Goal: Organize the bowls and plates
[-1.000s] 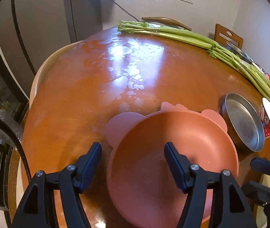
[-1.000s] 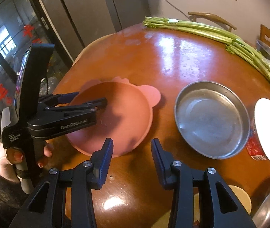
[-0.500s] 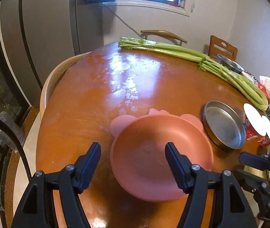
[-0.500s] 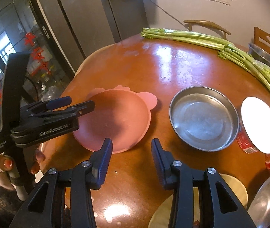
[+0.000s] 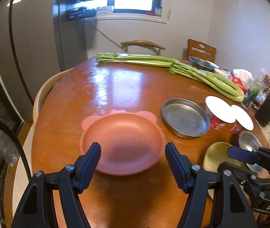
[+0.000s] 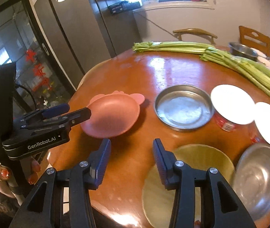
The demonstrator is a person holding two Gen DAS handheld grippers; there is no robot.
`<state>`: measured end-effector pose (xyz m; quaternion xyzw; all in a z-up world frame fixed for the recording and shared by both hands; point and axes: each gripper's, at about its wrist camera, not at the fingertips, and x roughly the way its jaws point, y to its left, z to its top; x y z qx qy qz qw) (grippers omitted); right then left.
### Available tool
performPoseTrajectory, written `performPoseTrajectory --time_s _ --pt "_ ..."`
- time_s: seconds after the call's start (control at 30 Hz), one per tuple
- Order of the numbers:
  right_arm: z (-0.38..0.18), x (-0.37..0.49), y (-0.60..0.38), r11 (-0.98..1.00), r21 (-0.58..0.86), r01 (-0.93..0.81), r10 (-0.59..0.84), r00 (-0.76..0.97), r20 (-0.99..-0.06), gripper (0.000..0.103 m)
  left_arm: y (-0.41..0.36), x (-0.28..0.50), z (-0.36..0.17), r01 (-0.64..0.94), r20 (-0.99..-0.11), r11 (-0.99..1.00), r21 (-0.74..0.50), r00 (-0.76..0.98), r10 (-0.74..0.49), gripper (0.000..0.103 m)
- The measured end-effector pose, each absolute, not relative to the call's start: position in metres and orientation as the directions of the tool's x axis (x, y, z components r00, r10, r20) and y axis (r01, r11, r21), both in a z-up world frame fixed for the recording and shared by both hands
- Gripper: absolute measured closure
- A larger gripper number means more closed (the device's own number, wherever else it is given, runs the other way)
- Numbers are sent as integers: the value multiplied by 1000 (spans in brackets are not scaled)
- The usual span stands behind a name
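The pink plate [image 5: 122, 142] is sitting on the round table [image 5: 116, 87], at twelve o'clock from the left gripper [image 5: 133, 163], whose fingers are standing apart around nothing. At three o'clock of it the steel pan [image 5: 185, 120] is lying. Only the right wrist view is showing a hand [image 6: 1, 174] on the left handle; there the right gripper [image 6: 130, 159] is opening, empty, beside the yellow plate [image 6: 201, 159] and steel bowl [image 6: 258, 178].

- The eared plate [image 6: 114, 116] is set on the table [image 6: 173, 70], left of the metal pan [image 6: 183, 107].
- The celery [image 6: 230, 57] is laid along the far edge.
- A flat plate [image 6: 197, 163] and metal bowl [image 6: 258, 178] are placed nearest, right.
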<state>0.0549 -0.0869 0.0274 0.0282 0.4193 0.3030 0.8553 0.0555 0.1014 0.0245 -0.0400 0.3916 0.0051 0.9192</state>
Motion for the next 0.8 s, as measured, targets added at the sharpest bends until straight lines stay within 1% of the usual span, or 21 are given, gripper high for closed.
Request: performPoseTrajectory --time_s 0.3,0.6,0.8 --pt "19 25 -133 846 280 -453 503 505 -701 54 40 45 15 73 -729 995 -67 677 -99 33" --pt "-8 6 -174 884 293 -366 452 503 -737 54 7 47 -6 115 -768 991 -69 628 -126 33" --pt "-22 -5 -190 901 286 -327 422 503 -754 54 -2 51 -22 129 -795 989 -69 592 -133 33"
